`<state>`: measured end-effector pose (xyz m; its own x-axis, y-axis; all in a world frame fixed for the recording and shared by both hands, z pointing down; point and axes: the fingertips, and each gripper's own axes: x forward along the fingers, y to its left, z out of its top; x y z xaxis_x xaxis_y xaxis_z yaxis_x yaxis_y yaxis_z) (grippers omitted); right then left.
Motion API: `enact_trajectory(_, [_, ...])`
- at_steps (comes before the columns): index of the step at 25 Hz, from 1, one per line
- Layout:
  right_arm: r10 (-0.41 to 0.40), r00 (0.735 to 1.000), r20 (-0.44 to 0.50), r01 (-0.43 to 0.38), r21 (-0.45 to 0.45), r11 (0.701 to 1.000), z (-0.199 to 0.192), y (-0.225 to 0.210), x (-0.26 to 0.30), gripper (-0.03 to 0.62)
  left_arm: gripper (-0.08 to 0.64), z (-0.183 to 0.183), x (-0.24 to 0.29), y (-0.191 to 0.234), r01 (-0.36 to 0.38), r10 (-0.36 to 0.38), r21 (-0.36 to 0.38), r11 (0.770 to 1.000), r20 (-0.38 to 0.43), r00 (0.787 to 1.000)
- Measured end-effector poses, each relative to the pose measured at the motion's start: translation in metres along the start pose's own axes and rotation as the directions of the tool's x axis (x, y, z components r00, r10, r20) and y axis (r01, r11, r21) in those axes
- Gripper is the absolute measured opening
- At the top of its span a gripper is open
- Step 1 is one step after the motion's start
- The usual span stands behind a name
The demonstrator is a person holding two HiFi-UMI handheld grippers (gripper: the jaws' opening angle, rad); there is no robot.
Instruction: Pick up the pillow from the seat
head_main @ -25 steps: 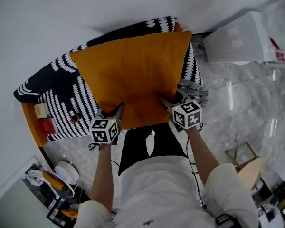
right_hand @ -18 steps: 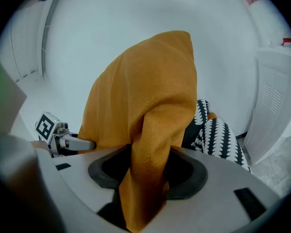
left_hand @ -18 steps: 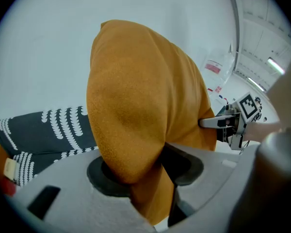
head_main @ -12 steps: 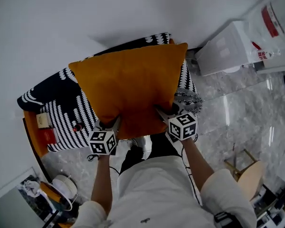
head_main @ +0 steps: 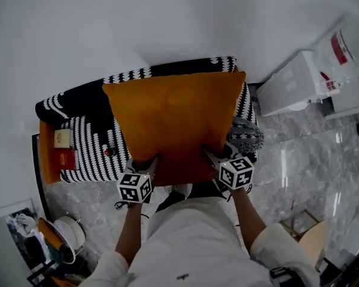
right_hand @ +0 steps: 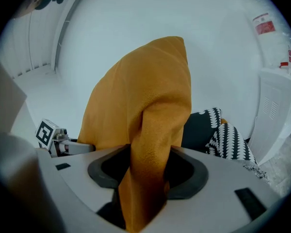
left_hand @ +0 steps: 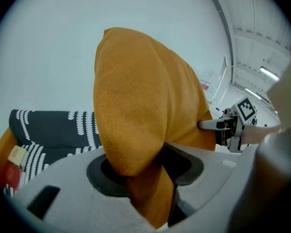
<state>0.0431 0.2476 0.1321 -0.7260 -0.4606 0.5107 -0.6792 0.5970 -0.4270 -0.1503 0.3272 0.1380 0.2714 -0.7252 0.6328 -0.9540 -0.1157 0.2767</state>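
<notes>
An orange square pillow (head_main: 173, 121) hangs in the air above the seat (head_main: 84, 136), which is draped in a black-and-white patterned throw. My left gripper (head_main: 151, 160) is shut on the pillow's near left corner, the fabric (left_hand: 136, 144) bunched between its jaws. On the near right corner my right gripper (head_main: 210, 155) is shut too, with a fold of orange cloth (right_hand: 153, 144) pinched in it. Each gripper view shows the other gripper beyond the pillow: the right gripper (left_hand: 218, 125) and the left gripper (right_hand: 70, 147). The pillow hides most of the seat behind it.
A small tan box (head_main: 62, 138) and a red packet (head_main: 67, 159) lie on the seat's left end. A white appliance (head_main: 290, 85) stands to the right by the wall. A grey fringed cloth (head_main: 246, 133) hangs at the seat's right edge. The floor (head_main: 299, 160) is glossy marble.
The pillow, held by both grippers, has come up and towards me off the seat, and more of the patterned throw shows at the left. The head view has shifted.
</notes>
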Motion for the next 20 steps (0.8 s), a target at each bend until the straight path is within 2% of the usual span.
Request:
enact_trajectory(9, [0.019,0.999,0.028,-0.016,-0.1,0.995,-0.024,0.108,-0.009,0.222,0.208,-0.045,-0.1,0.04,-0.026,0.034,-0.067,0.997,0.114,0.993])
enact_trajectory(15, [0.003,0.997,0.083,0.007,-0.114,0.993,-0.027,0.163,-0.017,0.222,0.209,-0.047,-0.153,0.062,-0.041,0.049,-0.046,0.998,0.205,0.977])
enact_trajectory(20, [-0.023,0.992,0.123,0.039,-0.127,0.991,-0.036,0.194,-0.032,0.219,0.209,-0.053,-0.182,0.067,-0.022,0.026,-0.019,1.0,0.247,0.969])
